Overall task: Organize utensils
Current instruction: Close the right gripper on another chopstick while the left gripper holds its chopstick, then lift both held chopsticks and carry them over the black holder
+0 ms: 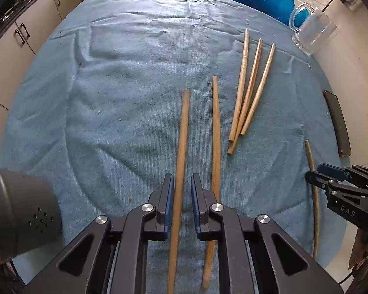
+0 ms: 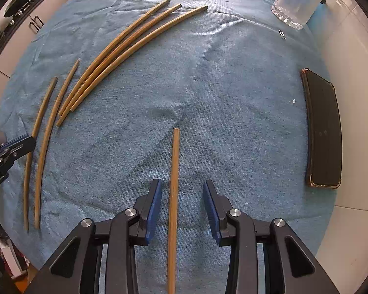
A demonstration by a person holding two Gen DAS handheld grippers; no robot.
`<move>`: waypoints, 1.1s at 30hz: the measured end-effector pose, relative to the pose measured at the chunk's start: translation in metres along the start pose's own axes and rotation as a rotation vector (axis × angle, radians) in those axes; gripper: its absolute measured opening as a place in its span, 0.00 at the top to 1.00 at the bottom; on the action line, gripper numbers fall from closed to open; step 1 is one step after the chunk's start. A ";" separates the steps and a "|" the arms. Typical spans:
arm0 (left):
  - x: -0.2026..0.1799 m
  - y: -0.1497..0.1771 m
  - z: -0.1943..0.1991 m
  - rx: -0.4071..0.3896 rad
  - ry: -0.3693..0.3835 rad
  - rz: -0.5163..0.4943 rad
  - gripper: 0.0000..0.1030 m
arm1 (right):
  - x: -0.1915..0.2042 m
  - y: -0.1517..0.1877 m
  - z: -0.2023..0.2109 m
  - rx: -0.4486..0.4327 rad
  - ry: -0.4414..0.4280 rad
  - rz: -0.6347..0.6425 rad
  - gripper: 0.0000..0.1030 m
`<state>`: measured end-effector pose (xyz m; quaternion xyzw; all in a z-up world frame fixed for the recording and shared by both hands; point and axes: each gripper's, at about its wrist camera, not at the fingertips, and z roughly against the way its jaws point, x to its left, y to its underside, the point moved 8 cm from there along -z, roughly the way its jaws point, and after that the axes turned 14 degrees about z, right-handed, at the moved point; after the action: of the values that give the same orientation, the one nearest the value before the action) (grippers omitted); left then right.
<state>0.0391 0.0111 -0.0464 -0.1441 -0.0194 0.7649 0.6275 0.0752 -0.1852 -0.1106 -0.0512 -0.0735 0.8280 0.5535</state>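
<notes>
Left gripper fingers slightly apart around a chopstick, not pinching; right gripper fingers spread around another chopstick on blue towel.

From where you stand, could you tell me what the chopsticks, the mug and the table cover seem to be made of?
The chopsticks look like bare wood or bamboo: matte tan, faint grain, no sheen. The mug appears to be clear glass, though clear plastic is possible: see-through with a thick bright base. The table cover looks like blue terry cloth: ribbed, fuzzy and wrinkled.
</notes>
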 end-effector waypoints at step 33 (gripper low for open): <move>0.015 0.055 0.102 -0.313 0.307 0.002 0.93 | 0.046 0.044 0.101 -0.551 -0.071 -0.092 0.93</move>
<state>-0.0408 0.0289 0.0366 -0.3544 -0.0418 0.7222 0.5925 0.0011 -0.1657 -0.0190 -0.1673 -0.3175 0.7520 0.5529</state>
